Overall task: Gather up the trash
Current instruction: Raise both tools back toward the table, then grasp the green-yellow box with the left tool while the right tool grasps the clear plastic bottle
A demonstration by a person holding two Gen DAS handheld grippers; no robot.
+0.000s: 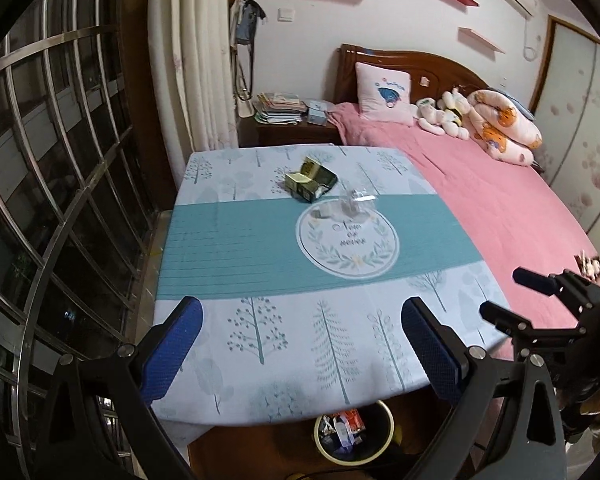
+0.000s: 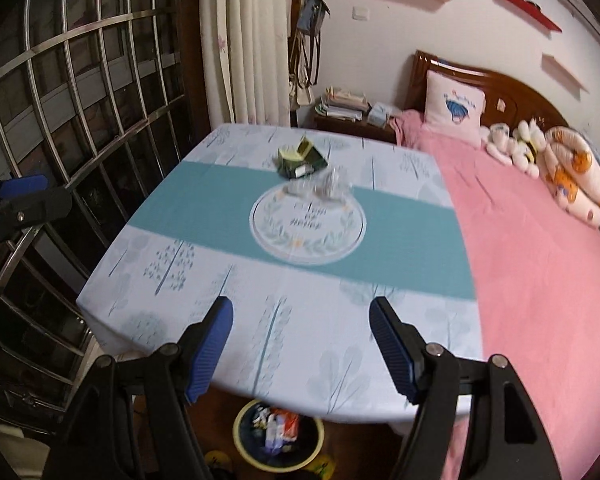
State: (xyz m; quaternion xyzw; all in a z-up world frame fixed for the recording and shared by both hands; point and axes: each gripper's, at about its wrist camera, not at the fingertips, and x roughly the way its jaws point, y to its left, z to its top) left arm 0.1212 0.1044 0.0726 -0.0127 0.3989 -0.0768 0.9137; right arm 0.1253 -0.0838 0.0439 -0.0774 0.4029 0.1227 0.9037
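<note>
Nearest, below the near edge of the table (image 1: 204,396), a round bin (image 1: 354,436) with a pale rim stood on the floor, already holding mixed wrappers in red, white and blue; in the right wrist view the same bin (image 2: 278,436) showed under the near edge.

The left gripper (image 1: 300,344) hung above the near edge of the table, its 2 blue-padded fingers (image 1: 172,352) spread wide with nothing between them. The right gripper (image 2: 302,344) was likewise apart and empty over the near edge, somewhat blurred. Each claw showed at the side of the other's view.

The table carried a pale cloth printed with trees, a teal band across its middle and a round leafy emblem (image 1: 348,240) in the centre.

At the far rim of the emblem lay a crumpled clear plastic wrapper (image 1: 350,204), roughly on the table's centre line; its shape was too glassy to give a direction.

Just beyond it, touching or nearly so, towards the far edge, sat a dark green and gold carton (image 1: 310,182) with its flap open. Its long axis ran diagonally, from the far-left down to the near-right in the left wrist view; the opened end pointed to the far edge. In the right wrist view the carton (image 2: 302,160) lay far of centre.

Past the table's right edge spread a pink bed (image 1: 500,208).
</note>
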